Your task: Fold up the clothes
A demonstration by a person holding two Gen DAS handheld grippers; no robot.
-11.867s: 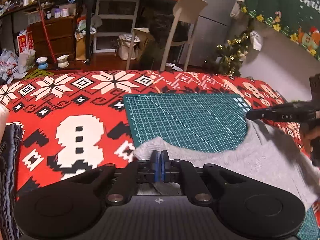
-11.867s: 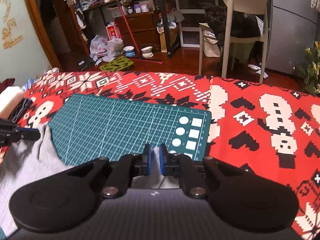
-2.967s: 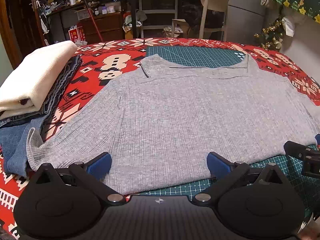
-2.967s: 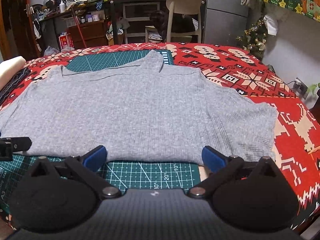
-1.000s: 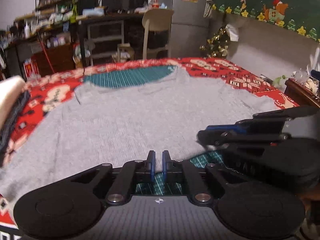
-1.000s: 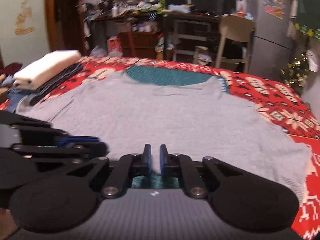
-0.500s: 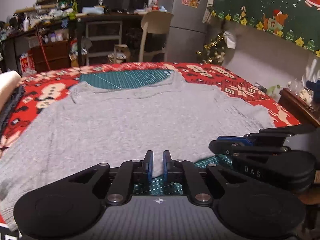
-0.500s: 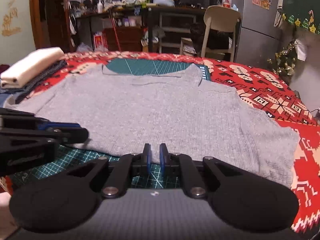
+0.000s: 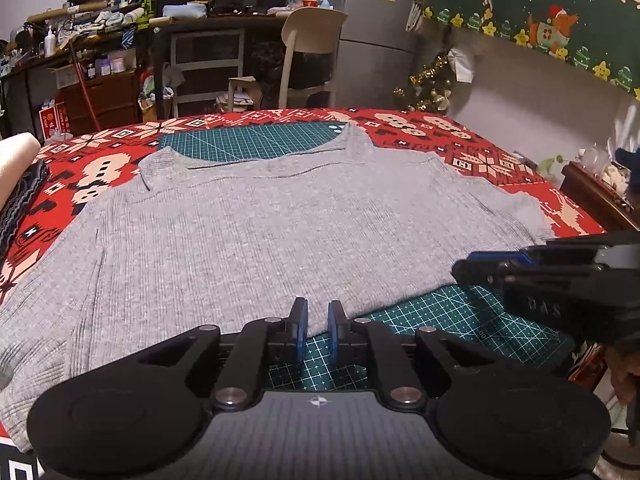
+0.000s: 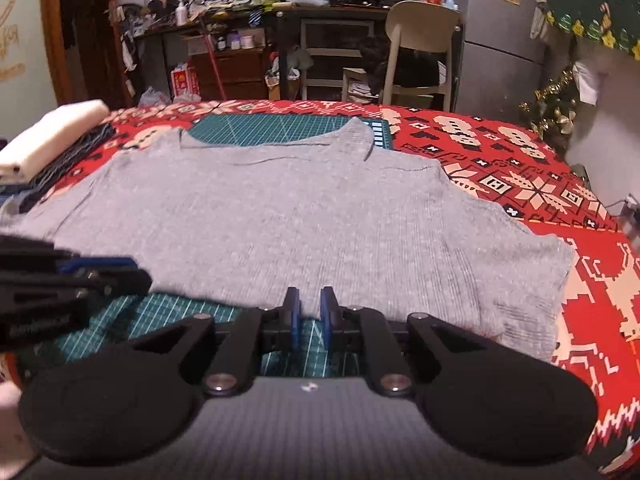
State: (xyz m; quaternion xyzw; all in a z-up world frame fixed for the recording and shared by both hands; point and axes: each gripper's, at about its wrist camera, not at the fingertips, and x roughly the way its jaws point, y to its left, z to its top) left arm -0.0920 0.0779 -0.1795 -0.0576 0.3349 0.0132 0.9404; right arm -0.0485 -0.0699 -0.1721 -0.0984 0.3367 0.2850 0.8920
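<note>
A grey ribbed knit sweater (image 9: 256, 236) lies flat across the red patterned tabletop (image 9: 472, 152). Both left gripper (image 9: 317, 330) and right gripper (image 10: 309, 316) have jaws nearly closed, holding nothing, at its near hem. Only the right view shows the folded cream cloth (image 10: 48, 136) whole.

Both wrist cameras sit low at the near hem of the grey sweater (image 9: 256, 232), looking forward and slightly down across it toward the cluttered desk (image 10: 328, 12). The left view stands left of the right one; each catches the other gripper at its edge. Both share sweater, cutting mat (image 9: 256, 142) and chair (image 10: 420, 40).
</note>
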